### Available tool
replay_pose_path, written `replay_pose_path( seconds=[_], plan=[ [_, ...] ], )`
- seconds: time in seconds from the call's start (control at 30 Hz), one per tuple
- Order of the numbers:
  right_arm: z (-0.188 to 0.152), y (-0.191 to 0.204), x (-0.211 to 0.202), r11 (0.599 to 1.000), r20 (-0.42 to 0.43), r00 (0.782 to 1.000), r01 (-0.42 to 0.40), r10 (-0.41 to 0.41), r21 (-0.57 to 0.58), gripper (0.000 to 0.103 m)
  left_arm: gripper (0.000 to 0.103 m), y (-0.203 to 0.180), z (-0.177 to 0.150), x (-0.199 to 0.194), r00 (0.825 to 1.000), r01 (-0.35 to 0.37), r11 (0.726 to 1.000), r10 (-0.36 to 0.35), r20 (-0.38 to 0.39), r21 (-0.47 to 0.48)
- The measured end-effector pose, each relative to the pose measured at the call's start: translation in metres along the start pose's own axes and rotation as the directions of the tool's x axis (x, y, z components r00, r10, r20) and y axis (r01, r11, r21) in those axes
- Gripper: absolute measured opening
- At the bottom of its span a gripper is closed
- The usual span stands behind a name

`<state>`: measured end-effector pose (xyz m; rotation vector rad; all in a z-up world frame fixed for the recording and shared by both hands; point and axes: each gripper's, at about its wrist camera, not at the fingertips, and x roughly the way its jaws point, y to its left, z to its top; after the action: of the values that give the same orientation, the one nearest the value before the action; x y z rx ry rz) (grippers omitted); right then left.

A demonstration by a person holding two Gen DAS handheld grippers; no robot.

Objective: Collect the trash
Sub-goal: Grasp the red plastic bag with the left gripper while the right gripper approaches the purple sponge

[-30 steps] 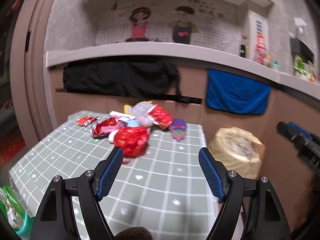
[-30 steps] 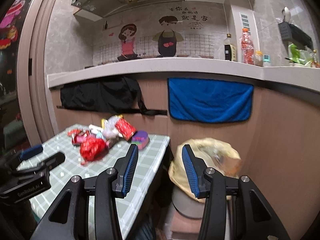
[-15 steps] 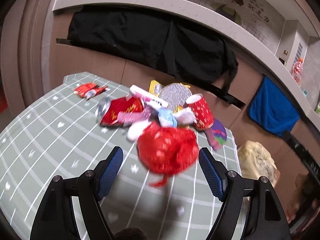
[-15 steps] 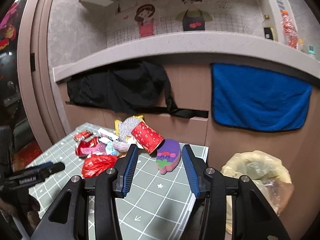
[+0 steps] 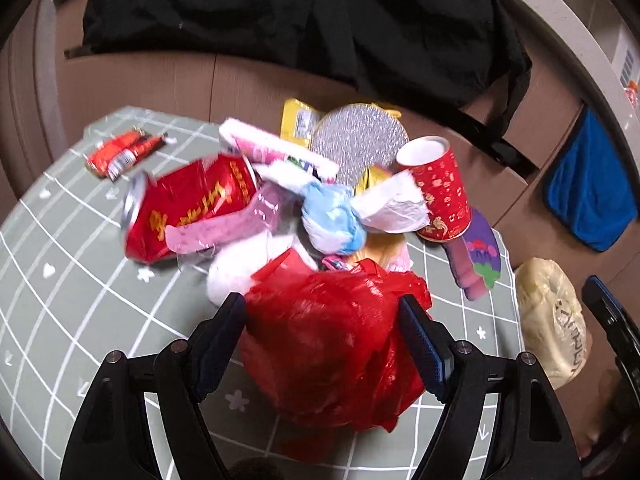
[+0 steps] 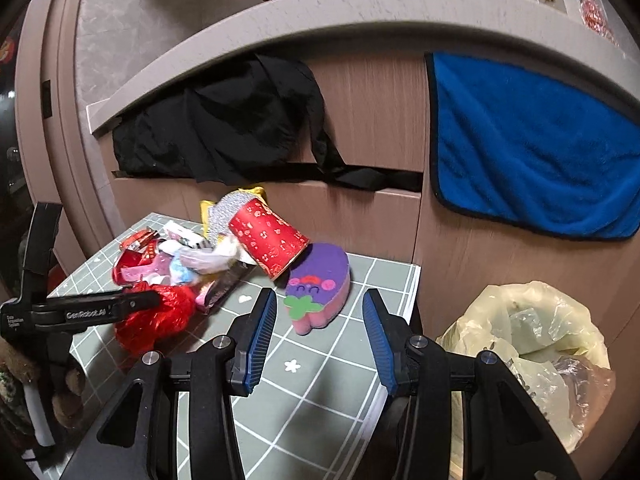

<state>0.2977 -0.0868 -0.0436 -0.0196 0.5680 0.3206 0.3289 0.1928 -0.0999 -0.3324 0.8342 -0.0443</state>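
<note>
Straddling the crumpled red plastic bag (image 5: 336,344) with wide jaws, pads beside it but not visibly pressing, the left gripper (image 5: 322,334) sits nearer the pile, while the right gripper (image 6: 320,336) hangs half-open and empty just near of the purple sponge (image 6: 320,292).

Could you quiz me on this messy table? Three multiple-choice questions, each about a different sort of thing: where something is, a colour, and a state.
1. Where is the red plastic bag?
A. between the left gripper's fingers
B. inside the bin
C. on the counter

2. What colour is the towel hanging on the cabinet?
A. green
B. blue
C. white

3. How does the red paper cup sit?
A. upright
B. crushed flat
C. tipped over on the pile

Answers: 1 A, the bag fills the gap between both pads; 2 B, plainly blue; 3 C, its open mouth faces sideways.
</note>
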Motion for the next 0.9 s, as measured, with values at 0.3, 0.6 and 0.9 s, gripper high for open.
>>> replay_pose_path(
  seconds=[0.3,0.6,0.9],
  plan=[
    [0.024,0.001,0.047,1.000,-0.053,0.998,-0.029,0.029,-0.010,0.042,0.059,0.016,0.001,-0.021,0.997,0.072,0.995,-0.071,0.009,-0.071],
    [0.019,-0.005,0.115,0.999,-0.201,0.980,-0.002,0.011,0.046,0.042,0.055,0.018,0.006,-0.083,0.981,-0.017,1.000,0.015,0.194,0.008],
    [0.016,-0.001,0.145,0.997,-0.261,0.965,-0.024,0.042,0.073,0.047,0.054,0.040,0.002,-0.073,0.990,-0.010,0.997,0.020,0.139,-0.073]
  ],
)
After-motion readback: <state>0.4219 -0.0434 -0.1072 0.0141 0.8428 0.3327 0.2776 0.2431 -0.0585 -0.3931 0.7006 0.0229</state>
